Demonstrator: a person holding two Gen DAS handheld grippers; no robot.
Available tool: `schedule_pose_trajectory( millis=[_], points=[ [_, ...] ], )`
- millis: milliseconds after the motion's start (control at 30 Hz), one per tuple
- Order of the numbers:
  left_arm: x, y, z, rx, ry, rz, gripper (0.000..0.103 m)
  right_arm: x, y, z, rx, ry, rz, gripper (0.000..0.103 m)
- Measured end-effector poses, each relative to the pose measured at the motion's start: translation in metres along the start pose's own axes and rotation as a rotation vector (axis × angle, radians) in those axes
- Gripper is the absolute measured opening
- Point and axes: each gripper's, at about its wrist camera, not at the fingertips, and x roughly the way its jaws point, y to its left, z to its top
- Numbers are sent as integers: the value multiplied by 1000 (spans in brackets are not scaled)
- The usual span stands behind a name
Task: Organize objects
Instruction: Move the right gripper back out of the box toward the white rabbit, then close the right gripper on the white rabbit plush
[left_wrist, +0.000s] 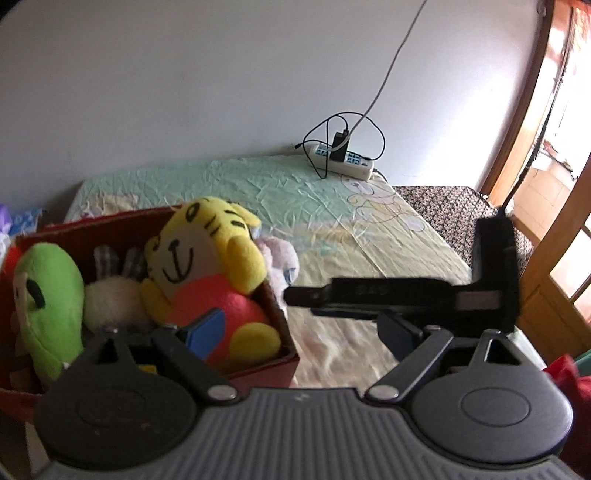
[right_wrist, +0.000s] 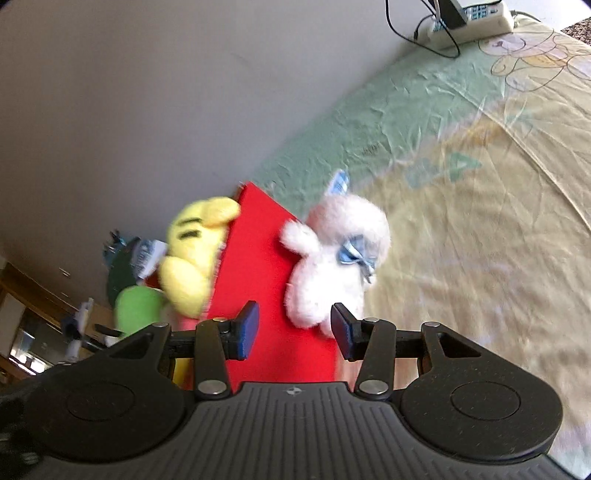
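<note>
Looking along our left gripper (left_wrist: 299, 332), we find its fingers spread wide with nothing between them. The left finger (left_wrist: 205, 330) sits over the open red box (left_wrist: 284, 325), in front of the yellow tiger plush (left_wrist: 207, 266) packed inside. A green plush (left_wrist: 51, 295) and a pale round plush (left_wrist: 110, 299) lie further left of that finger, in the same box. Beyond the right finger (left_wrist: 399, 328) we see our other gripper (left_wrist: 406, 295) reaching across from the right toward the box's outer side, blurred.

Along our right gripper (right_wrist: 295, 332), the fingers also stand apart, gripping nothing. A white rabbit plush (right_wrist: 332, 258) with a blue bow lies just ahead of the gap, nearer the right finger (right_wrist: 341, 330), leaning against the box's red outer wall (right_wrist: 258, 266) on the bedsheet (right_wrist: 480, 221). Whether the finger touches the rabbit we cannot tell. The tiger plush (right_wrist: 192, 251) shows past the left finger (right_wrist: 247, 328), over the box rim. A power strip (left_wrist: 343, 158) lies far ahead by the wall.
</note>
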Motion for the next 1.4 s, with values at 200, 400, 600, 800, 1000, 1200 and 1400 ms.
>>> schedule_pose_trajectory(
  millis=[200, 400, 600, 800, 1000, 1200, 1400],
  points=[
    [0, -7, 5, -28, -25, -54, 88, 19, -8, 5, 23, 26, -16, 47],
    [8, -18, 5, -13, -6, -75, 88, 28, -14, 8, -15, 67, 26, 19],
    [15, -27, 4, -10, 5, -86, 88, 4, -36, 13, -9, 55, 14, 12],
    [32, -45, 7, 1, 26, -114, 89, -36, -70, 25, 35, 38, 6, 7],
    [67, -71, 11, 40, 61, -133, 91, -69, -110, 24, 100, 48, -25, 1],
    [128, -76, 10, 29, 139, 4, 91, -80, -124, 47, 120, -6, 27, 13],
    [173, -57, 15, -24, 178, 122, 90, -62, -112, 77, 73, -14, 105, 23]
  ],
)
